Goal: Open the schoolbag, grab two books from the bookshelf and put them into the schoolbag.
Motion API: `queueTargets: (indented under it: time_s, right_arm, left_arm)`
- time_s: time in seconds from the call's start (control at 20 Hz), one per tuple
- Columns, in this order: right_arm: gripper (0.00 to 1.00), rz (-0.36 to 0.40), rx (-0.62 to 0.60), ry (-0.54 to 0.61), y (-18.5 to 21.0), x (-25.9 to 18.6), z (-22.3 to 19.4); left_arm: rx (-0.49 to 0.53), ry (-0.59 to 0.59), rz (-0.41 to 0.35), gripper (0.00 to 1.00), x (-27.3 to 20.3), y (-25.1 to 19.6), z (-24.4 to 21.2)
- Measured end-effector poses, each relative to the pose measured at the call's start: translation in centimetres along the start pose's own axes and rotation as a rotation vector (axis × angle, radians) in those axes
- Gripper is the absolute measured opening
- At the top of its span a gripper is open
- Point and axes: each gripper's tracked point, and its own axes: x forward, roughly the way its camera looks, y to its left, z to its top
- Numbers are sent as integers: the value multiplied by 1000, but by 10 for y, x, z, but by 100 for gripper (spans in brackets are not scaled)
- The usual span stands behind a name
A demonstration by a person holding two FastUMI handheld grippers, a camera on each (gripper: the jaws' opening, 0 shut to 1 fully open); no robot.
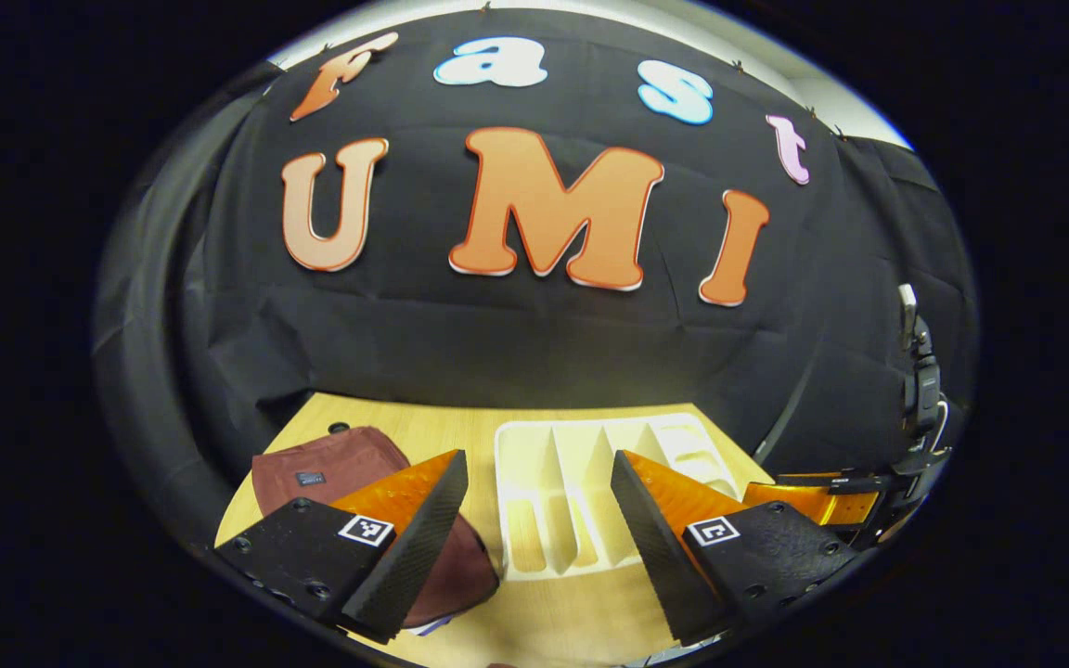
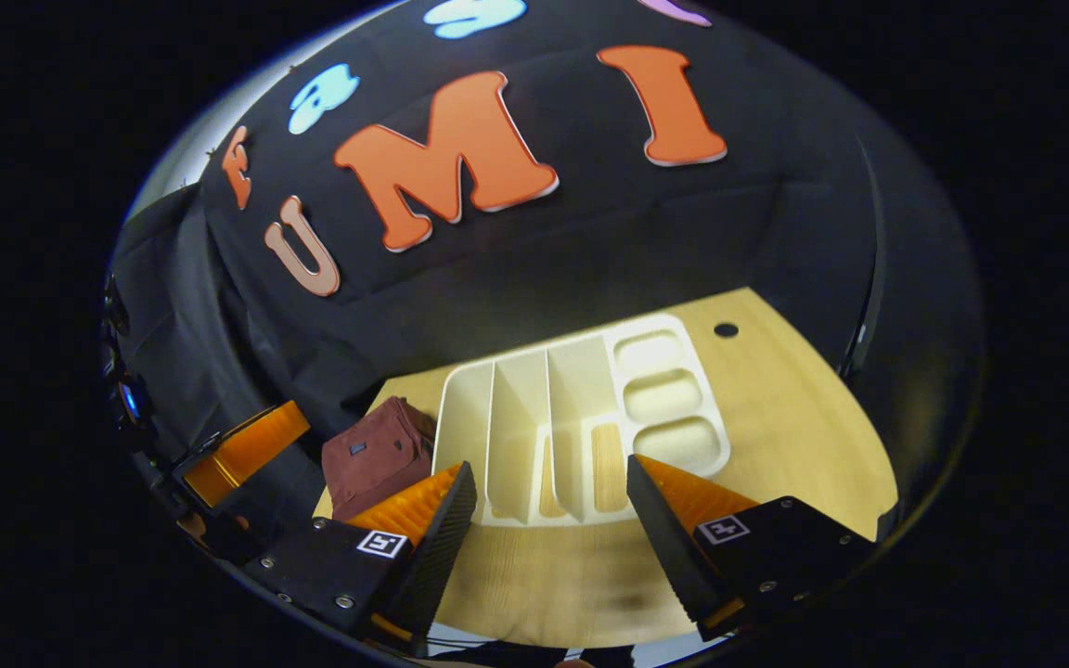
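Black cloth hangs behind a pale wooden table (image 1: 460, 436) as the booth's wall.

Left gripper view: the left gripper (image 1: 539, 506) hovers above the table's near part with its fingers spread wide and nothing between them. Past the gap lies the bookshelf (image 1: 581, 482) — a cream plastic organiser flat on the wood, its upright dividers running away from the camera toward the cloth, with shallow rounded trays on its right part. No book can be made out in its slots. Just left of the bookshelf sits the schoolbag (image 1: 349, 468), dark maroon fabric with a small dark patch on its face; it lies flat, long axis running from the near edge toward the far left corner, partly hidden behind the gripper's left finger. Whether it is unzipped cannot be told. Right of the bookshelf, at the table's edge, the right gripper (image 1: 831, 501) shows from the side.

Right gripper view: the right gripper (image 2: 553, 506) is also held wide, empty, above bare wood in front of the bookshelf (image 2: 534, 408). From this side the dividers stand tall and the three rounded trays line up along its right end. The schoolbag (image 2: 377, 459) sits just left of the bookshelf — a soft maroon block, its top toward the cloth. Farther left the left gripper (image 2: 238, 455) is seen. A small dark hole (image 2: 726, 329) marks the table beyond the bookshelf's right end.
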Motion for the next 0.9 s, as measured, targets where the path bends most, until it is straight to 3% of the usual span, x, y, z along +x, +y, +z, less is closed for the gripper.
queueTargets:
  time_s: [0.45, 0.9]
  right_arm:
    - [97, -47, -126, -251, -10, -24, 50]
    - [97, -32, -108, -236, -1, -23, 39]
  left_arm:
    - [22, -204, 30, 100, -16, -34, 17]
    - [24, -231, 6, 98, -18, -35, 18]
